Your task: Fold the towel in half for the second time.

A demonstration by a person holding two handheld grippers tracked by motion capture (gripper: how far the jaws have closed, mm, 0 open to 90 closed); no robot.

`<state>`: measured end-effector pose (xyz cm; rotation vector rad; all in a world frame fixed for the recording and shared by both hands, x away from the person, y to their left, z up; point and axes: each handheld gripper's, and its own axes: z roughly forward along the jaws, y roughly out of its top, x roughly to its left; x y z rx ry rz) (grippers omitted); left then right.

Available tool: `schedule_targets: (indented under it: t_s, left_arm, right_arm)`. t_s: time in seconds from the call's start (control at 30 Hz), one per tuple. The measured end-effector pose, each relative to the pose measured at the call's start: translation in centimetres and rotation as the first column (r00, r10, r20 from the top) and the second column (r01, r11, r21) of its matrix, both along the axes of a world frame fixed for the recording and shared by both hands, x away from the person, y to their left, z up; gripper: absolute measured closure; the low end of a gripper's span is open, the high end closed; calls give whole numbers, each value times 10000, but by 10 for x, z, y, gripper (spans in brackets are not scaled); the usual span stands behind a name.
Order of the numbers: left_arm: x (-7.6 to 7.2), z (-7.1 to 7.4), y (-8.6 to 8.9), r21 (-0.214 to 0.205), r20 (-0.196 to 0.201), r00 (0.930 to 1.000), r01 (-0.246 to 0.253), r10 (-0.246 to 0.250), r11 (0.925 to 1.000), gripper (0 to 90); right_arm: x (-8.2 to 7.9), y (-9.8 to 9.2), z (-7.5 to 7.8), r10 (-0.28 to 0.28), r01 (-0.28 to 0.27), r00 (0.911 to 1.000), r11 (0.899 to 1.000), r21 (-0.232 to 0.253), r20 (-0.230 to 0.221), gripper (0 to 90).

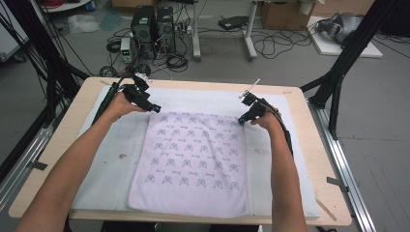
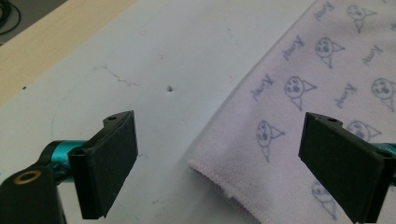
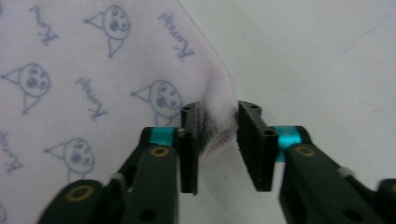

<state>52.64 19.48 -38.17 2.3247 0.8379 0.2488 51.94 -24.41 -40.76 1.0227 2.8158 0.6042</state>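
A pale lilac towel (image 1: 193,159) printed with small cartoon faces lies flat on a white mat (image 1: 109,145). My left gripper (image 1: 155,107) is down at the towel's far left corner. In the left gripper view it (image 2: 219,126) stands open, its jaws wide apart on either side of the hemmed corner (image 2: 210,170), and the pads touch no cloth. My right gripper (image 1: 243,120) is at the far right corner. In the right gripper view its jaws (image 3: 218,114) are close together, with the towel's (image 3: 70,70) corner bunched into a ridge between the pads.
The mat covers most of a light wooden table (image 1: 63,140), leaving bare wood along its edges. Black frame legs (image 1: 338,77) stand beside the far corners. On the floor beyond are computer towers (image 1: 152,24) and loose cables.
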Motion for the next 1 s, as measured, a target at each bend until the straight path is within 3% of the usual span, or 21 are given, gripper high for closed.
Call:
schedule_targets:
  t_s: [0.07, 0.17, 0.3, 0.37, 0.63, 0.7, 0.8, 0.93, 1.0]
  left_arm:
    - [0, -3, -2, -13, -115, 9999, -125, 125, 9999, 131]
    - [2, -7, -5, 22, -289, 9991, -304, 305, 9995, 165]
    - [4, -13, -8, 45, -618, 9964, -583, 585, 9983, 272]
    - [5, -16, -10, 355, -775, 9944, -699, 725, 9969, 329]
    - [9, -26, -10, 587, -1314, 9838, -1155, 1224, 9916, 419]
    - [9, -28, -12, 924, -1361, 9830, -1116, 1236, 9894, 489]
    - [8, -30, -14, 1058, -1493, 9812, -1075, 1226, 9886, 585]
    - [4, -29, -17, 983, -1339, 9861, -854, 982, 9915, 831]
    - [2, -28, -17, 1079, -1332, 9870, -762, 904, 9912, 849]
  right_arm:
    - [0, 1, 1, 31, -30, 10000, 9999, 102, -68, 815]
    - [-1, 2, 2, 66, -65, 9999, 9999, 87, -149, 838]
    - [-2, 3, 3, 251, -249, 9997, 9996, 133, -77, 841]
    - [-2, 3, 4, 231, -230, 9997, 9996, 141, -90, 842]
    - [-4, 4, 6, 395, -394, 9992, 9991, 147, -24, 842]
    - [-5, 6, 6, 402, -402, 9992, 9991, 102, -29, 842]
    - [-5, 8, 7, 470, -470, 9989, 9989, 54, 7, 844]
    - [-7, 9, 9, 513, -513, 9986, 9987, -6, 93, 854]
    - [-8, 9, 12, 452, -451, 9988, 9990, -27, 161, 858]
